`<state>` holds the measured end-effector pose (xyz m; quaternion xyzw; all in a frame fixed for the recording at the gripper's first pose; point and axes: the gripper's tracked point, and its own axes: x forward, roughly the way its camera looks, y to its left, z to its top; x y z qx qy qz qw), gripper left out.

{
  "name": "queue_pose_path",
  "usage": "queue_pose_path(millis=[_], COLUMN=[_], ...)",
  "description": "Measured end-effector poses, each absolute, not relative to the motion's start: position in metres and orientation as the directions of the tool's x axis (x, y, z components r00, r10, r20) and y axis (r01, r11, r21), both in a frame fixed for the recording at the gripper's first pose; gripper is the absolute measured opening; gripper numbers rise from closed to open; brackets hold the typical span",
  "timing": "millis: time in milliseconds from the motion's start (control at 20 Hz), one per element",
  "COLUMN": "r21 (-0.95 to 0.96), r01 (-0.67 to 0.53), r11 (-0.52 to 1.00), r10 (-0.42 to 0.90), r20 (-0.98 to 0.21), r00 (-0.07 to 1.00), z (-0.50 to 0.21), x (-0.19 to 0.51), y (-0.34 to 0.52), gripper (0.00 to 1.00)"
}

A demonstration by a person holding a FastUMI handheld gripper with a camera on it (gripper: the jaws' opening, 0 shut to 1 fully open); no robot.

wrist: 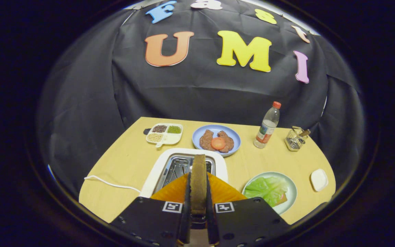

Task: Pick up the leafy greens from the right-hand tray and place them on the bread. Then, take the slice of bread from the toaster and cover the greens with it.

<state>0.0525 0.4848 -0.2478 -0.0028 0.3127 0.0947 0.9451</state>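
Observation:
My gripper (pixel 198 178) is shut on a slice of bread (pixel 198 183), held upright and edge-on between both fingers, above the white toaster (pixel 156 171). The slice's top edge stands over the toaster's open slots. To the right of the fingers a pale green plate (pixel 291 197) holds leafy greens (pixel 266 188) lying on top of another bread slice, whose corner (pixel 283 199) peeks out beneath the leaves.
Beyond the toaster sits a blue plate (pixel 233 132) with meat patties and a tomato slice. A divided tray of grains (pixel 165 133) is left of it. A water bottle (pixel 268 126), a wire basket (pixel 295 139) and a small white dish (pixel 319 179) stand right. The toaster's white cord (pixel 110 183) trails left.

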Motion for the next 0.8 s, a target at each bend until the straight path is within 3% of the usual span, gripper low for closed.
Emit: queue_pose_path(millis=[150,800], r21=[0.089,0.281], r01=[-0.213,-0.289], r11=[0.973,0.915], r10=[0.224,0.386], r20=[-0.586,-0.406], r00=[0.779,0.828], z=[-0.237,-0.113], x=[0.055,0.057], y=[0.486,0.438], gripper=[0.09,0.09])
